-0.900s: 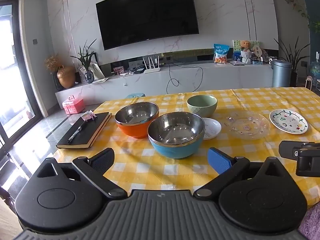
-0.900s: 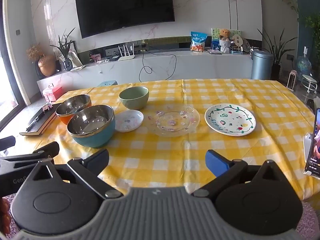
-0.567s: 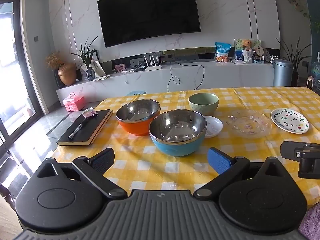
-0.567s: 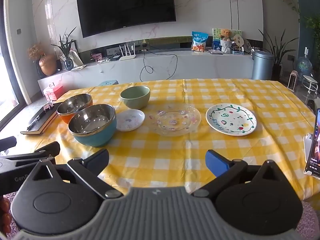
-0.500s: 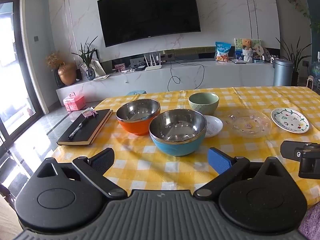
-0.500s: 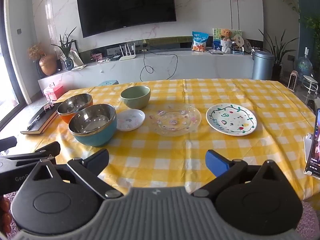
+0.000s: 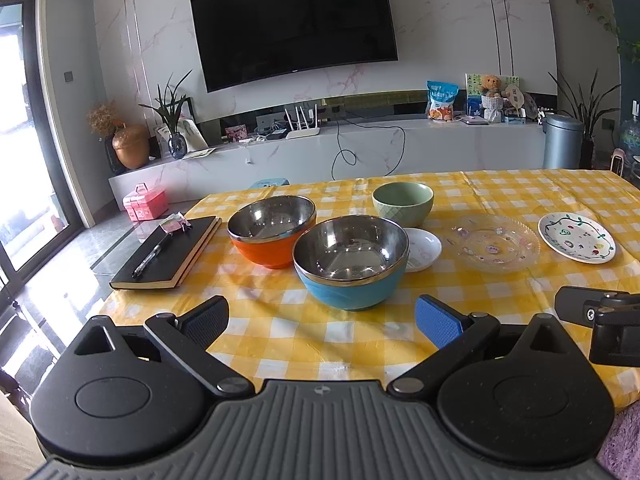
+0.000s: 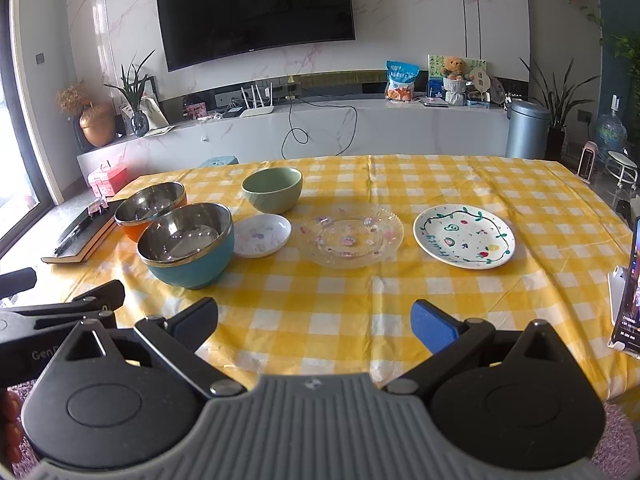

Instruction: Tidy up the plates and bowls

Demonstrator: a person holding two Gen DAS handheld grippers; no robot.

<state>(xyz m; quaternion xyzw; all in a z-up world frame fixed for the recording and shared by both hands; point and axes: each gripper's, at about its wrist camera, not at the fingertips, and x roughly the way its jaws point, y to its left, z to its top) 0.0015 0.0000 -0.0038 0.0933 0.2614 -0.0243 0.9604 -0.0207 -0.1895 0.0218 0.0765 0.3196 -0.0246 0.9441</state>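
On the yellow checked table (image 7: 280,336) stand a blue steel bowl (image 7: 351,261), an orange steel bowl (image 7: 272,230) and a green bowl (image 7: 402,203). A small white saucer (image 7: 422,249), a clear glass plate (image 7: 494,242) and a painted white plate (image 7: 576,237) lie to the right. My left gripper (image 7: 322,321) is open and empty, short of the blue bowl. My right gripper (image 8: 314,327) is open and empty over the table's near edge, facing the glass plate (image 8: 351,234) and painted plate (image 8: 464,236).
A black notebook with a pen (image 7: 168,254) lies at the table's left edge. A phone on a stand (image 8: 628,292) is at the right edge. Behind the table are a TV, a white console and a grey bin (image 8: 527,129).
Both views have shifted only slightly; the left gripper has drawn back a little. Both grippers stay open and nothing on the table has moved.
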